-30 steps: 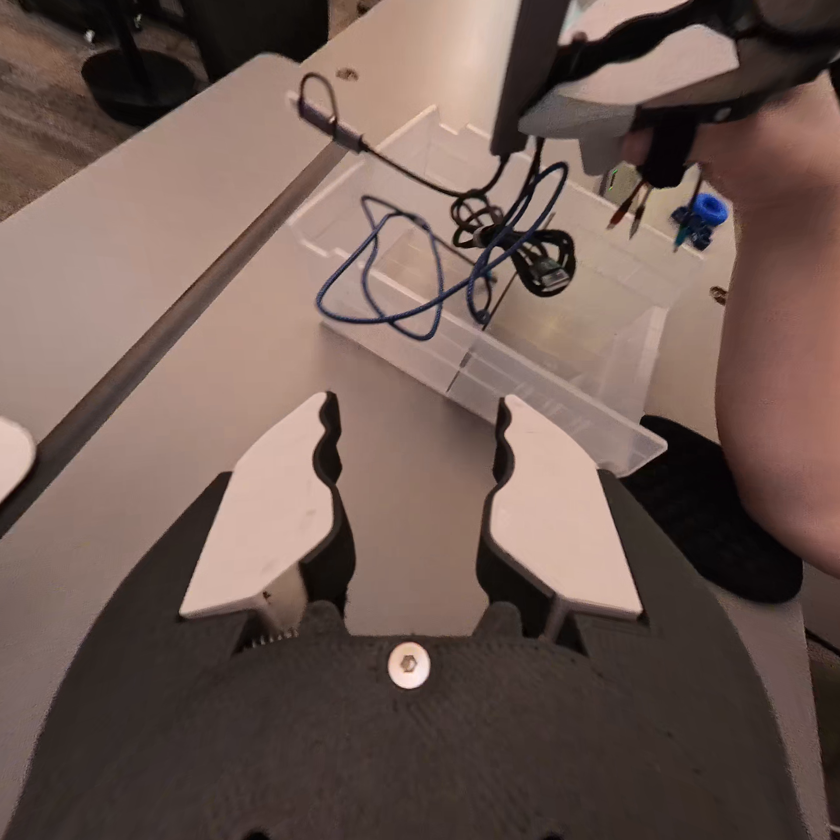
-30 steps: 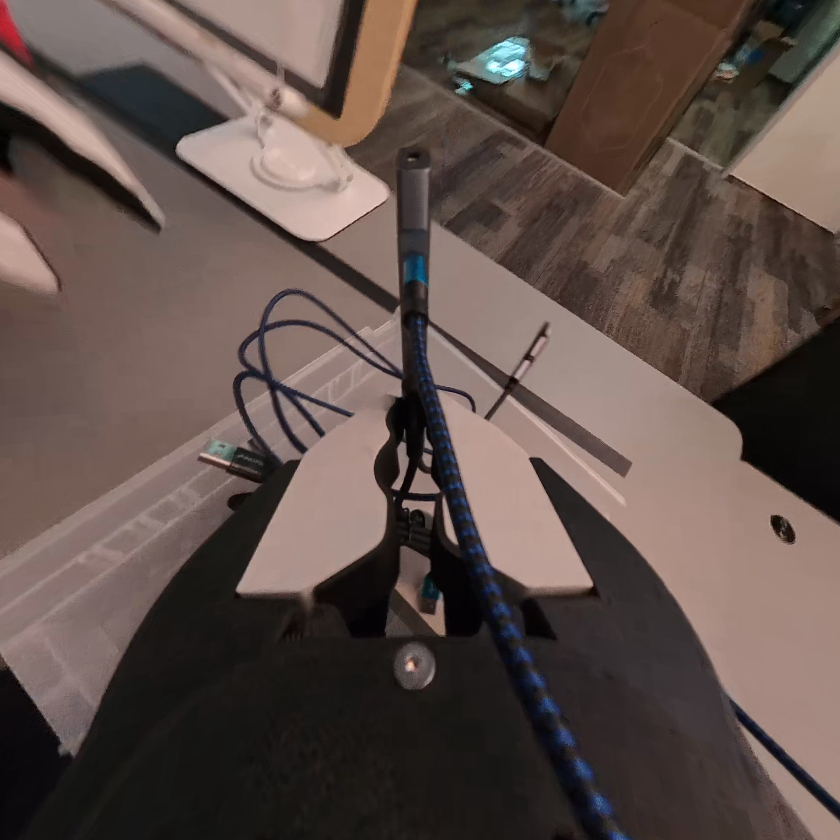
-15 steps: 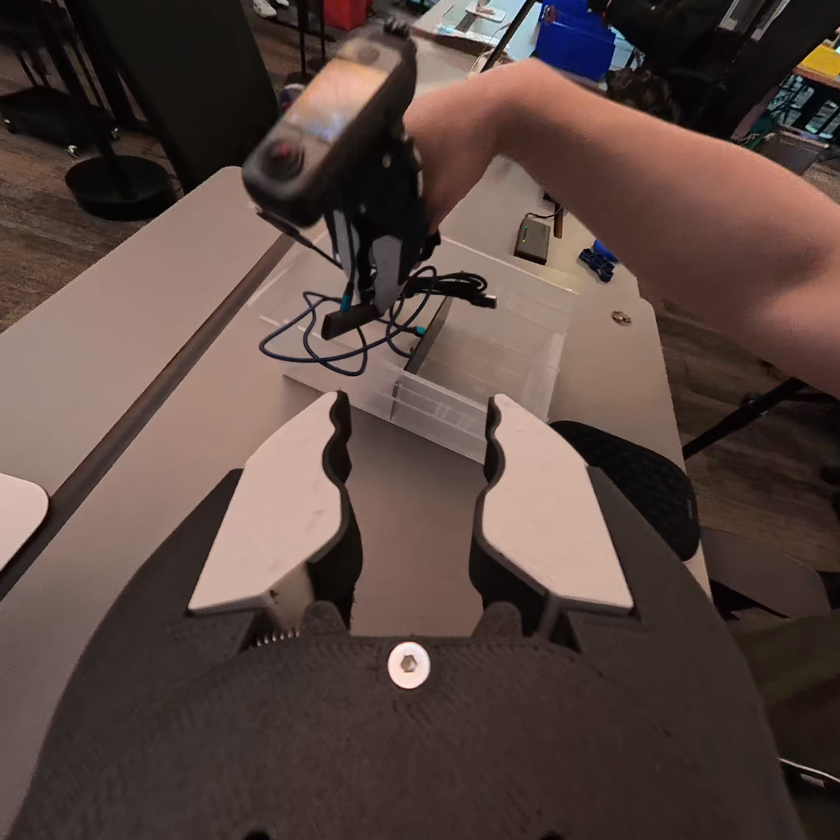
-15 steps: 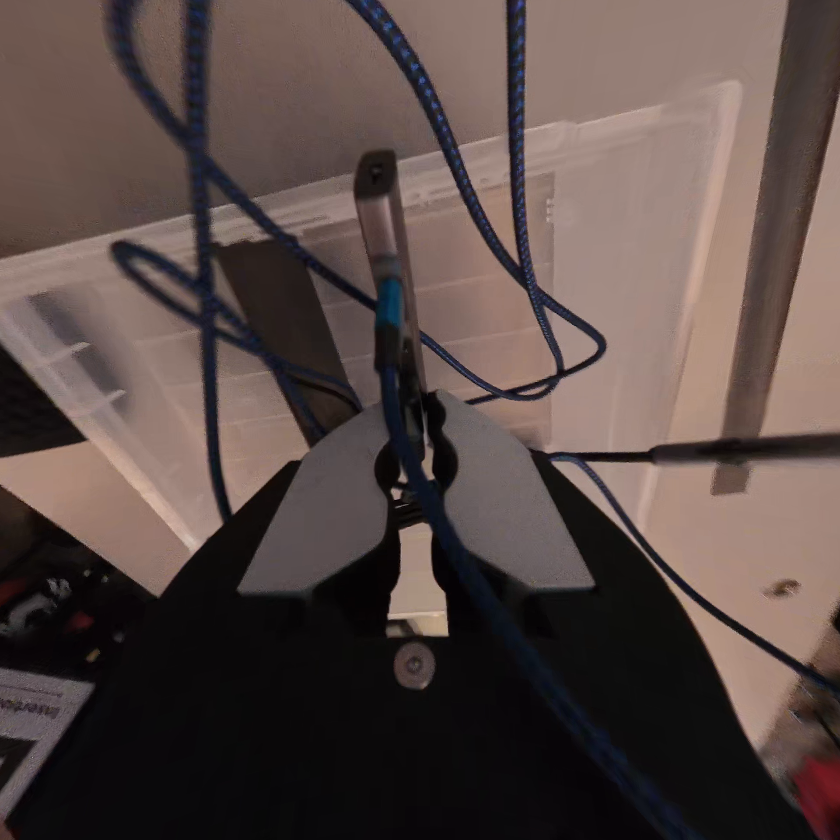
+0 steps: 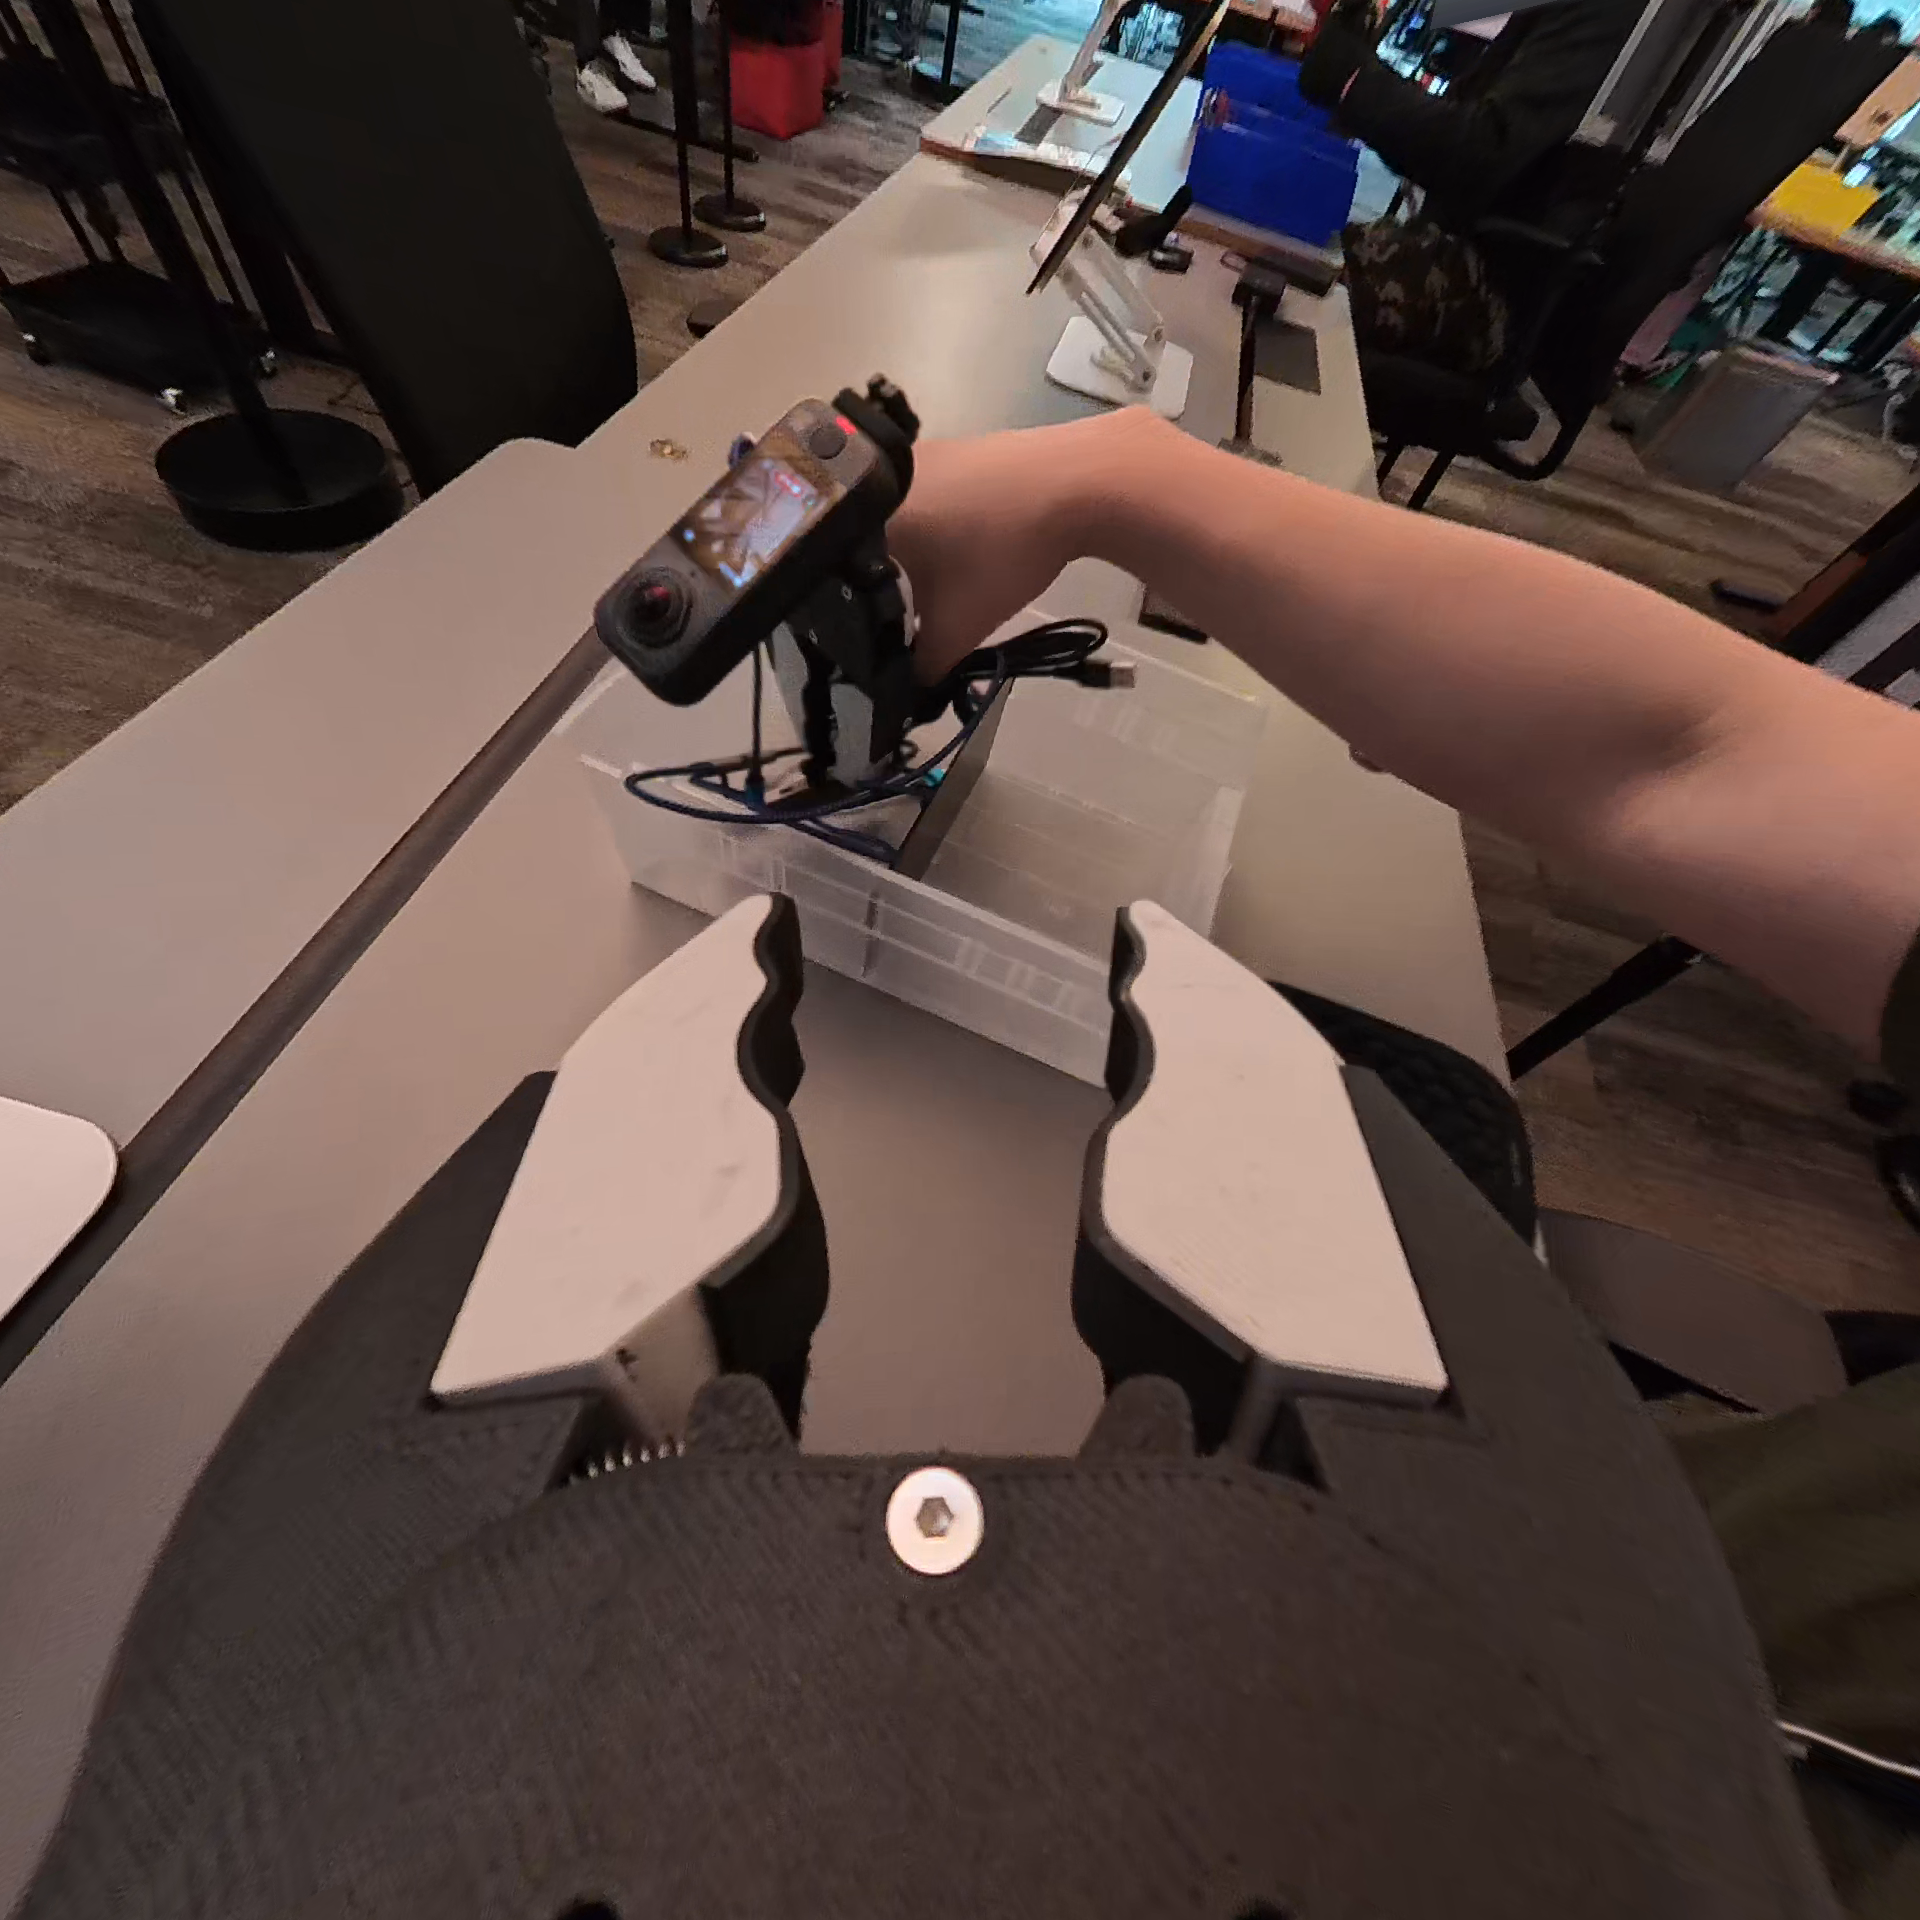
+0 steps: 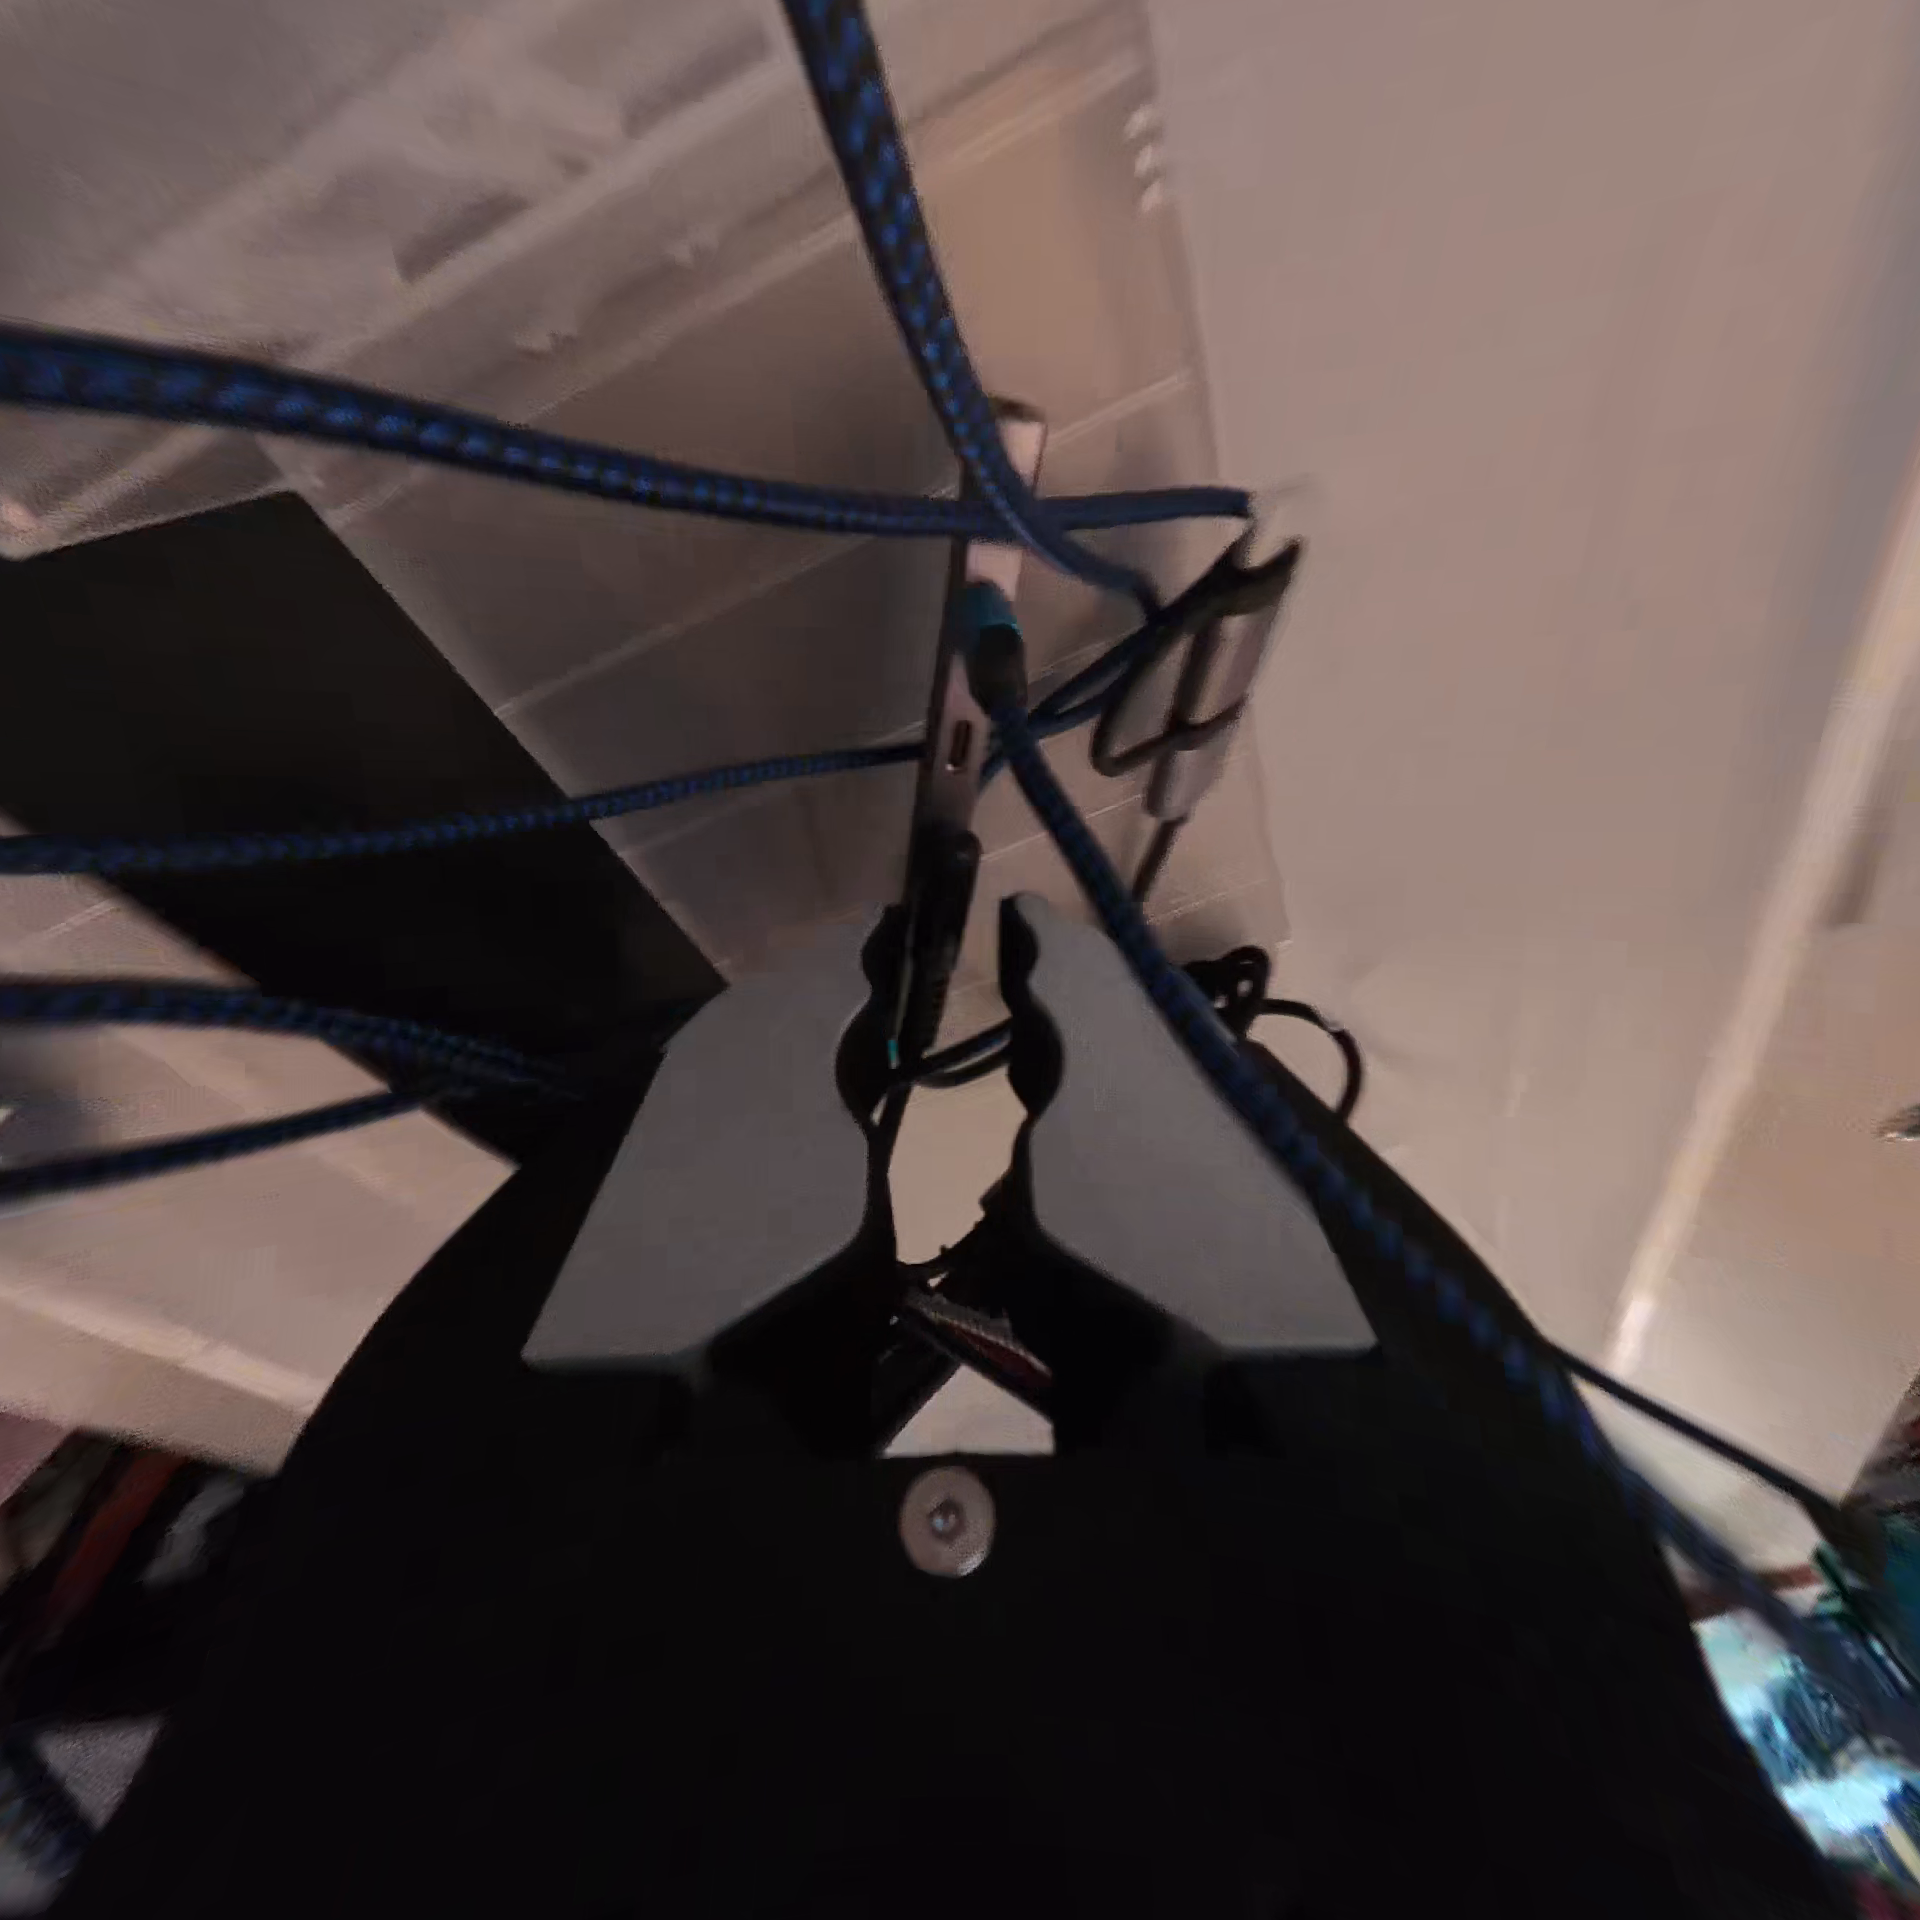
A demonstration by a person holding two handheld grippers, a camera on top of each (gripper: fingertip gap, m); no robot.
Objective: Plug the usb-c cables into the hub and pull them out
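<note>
A clear plastic bin (image 5: 987, 966) stands on the grey table, with blue braided usb-c cables (image 5: 707, 784) in its left compartment. My right gripper (image 5: 842, 748) points down into that compartment. In the right wrist view its jaws (image 6: 948, 920) stand a little apart. The slim grey hub (image 6: 961, 727) pokes out between them, close to the left finger. A blue cable (image 6: 1101, 883) with a teal connector (image 6: 992, 634) is plugged into the hub. My left gripper (image 5: 953, 914) is open and empty, over the table in front of the bin.
A black divider (image 5: 956, 800) splits the bin. A black cable (image 5: 1039, 655) hangs over its far side. The person's forearm (image 5: 1403, 665) crosses above the bin. A black chair (image 5: 1434, 1122) is at the table's right edge, and a white monitor stand (image 5: 1117, 364) is far back. One gripper's finger ends stand about 30 centimetres off the other's.
My right gripper has swung over and down into the bin with the hub and cable. Its jaws have parted from their tight grip on the hub. My left gripper has pulled back and stays open.
</note>
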